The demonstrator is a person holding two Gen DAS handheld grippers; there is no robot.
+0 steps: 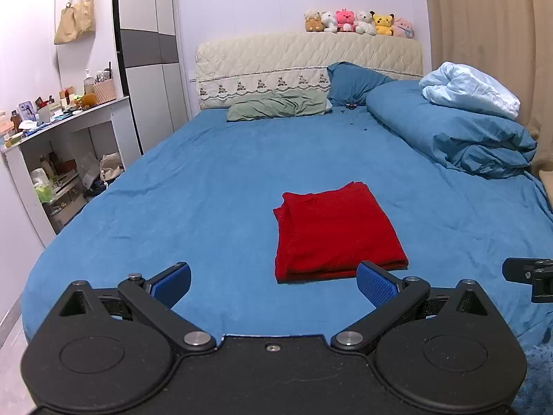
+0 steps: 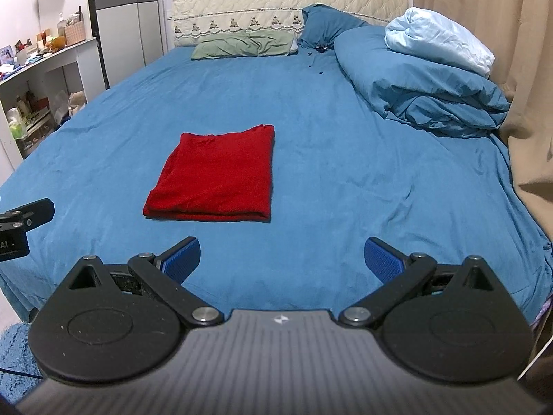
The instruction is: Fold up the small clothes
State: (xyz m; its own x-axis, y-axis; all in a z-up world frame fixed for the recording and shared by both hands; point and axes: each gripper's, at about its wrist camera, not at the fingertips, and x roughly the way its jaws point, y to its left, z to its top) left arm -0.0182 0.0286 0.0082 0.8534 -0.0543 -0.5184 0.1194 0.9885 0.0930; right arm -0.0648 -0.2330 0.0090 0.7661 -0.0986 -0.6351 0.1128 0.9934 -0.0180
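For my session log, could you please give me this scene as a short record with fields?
garment: red cloth, folded into a flat rectangle
surface: blue bed sheet
left tongs: open, empty, just short of the cloth's near edge
right tongs: open, empty, to the cloth's right and nearer the bed's foot
bedding: blue duvet heaped at the far right
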